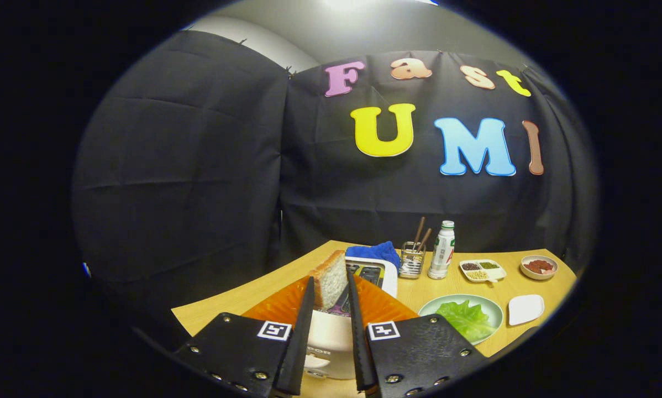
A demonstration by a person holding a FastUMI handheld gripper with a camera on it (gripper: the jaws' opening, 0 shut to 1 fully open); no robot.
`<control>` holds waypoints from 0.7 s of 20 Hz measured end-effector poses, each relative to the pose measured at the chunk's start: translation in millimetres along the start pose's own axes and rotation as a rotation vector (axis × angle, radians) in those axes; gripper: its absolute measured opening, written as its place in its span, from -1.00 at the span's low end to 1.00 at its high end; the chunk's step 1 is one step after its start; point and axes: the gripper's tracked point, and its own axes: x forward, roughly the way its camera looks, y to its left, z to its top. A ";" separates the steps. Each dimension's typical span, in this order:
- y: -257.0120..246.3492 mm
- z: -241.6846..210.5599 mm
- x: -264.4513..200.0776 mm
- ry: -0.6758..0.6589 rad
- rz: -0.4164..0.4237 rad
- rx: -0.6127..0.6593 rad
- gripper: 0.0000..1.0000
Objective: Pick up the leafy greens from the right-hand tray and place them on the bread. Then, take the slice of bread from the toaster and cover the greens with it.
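bread slice, pale with a brown crust point(331, 278), stands in the white toaster point(331, 337) just ahead of the gripper point(331, 287).
fingers spread, gripping nothing; green lettuce leaf point(466, 319) on a pale green plate point(494, 309) lies off to the right.

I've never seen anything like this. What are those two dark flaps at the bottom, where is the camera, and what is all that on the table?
The camera rides on a hand-held two-finger grasping tool and looks forward along its fingers, the two flaps you see. They stand slightly apart with a slice of brown-crusted bread just ahead between their tips; whether they press it is hard to tell. Below sits a white toaster beside an orange ridged tray. On the wooden table, to the right, a pale green plate holds a green lettuce leaf. Beyond stand a white bottle, a wire holder with sticks and small dishes of grains.
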 end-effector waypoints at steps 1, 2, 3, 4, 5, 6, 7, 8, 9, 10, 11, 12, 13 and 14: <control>3.3 -0.2 1.5 -0.004 -0.007 -0.007 -0.27; 4.1 0.8 1.0 -0.011 -0.020 -0.012 -0.28; 7.6 3.0 2.4 -0.022 -0.025 -0.010 -0.28; 11.6 3.1 6.6 -0.022 -0.025 -0.012 -0.28; 16.4 1.9 10.6 -0.014 -0.017 -0.013 -0.27; 20.3 -1.8 15.1 0.001 -0.009 -0.013 -0.28; 22.6 -4.7 19.0 0.012 -0.010 -0.014 -0.27; 22.7 -6.7 23.4 0.018 -0.018 -0.017 -0.27; 22.0 -7.1 27.2 0.015 -0.031 -0.023 -0.27; 20.1 -8.8 31.7 0.017 -0.048 -0.028 -0.28; 20.8 -11.7 35.9 0.025 -0.053 -0.021 -0.28; 22.2 -14.6 42.0 0.032 -0.058 -0.015 -0.27; 19.4 -16.4 45.7 0.042 -0.080 -0.010 -0.27; 18.5 -17.7 49.4 0.050 -0.093 -0.006 -0.27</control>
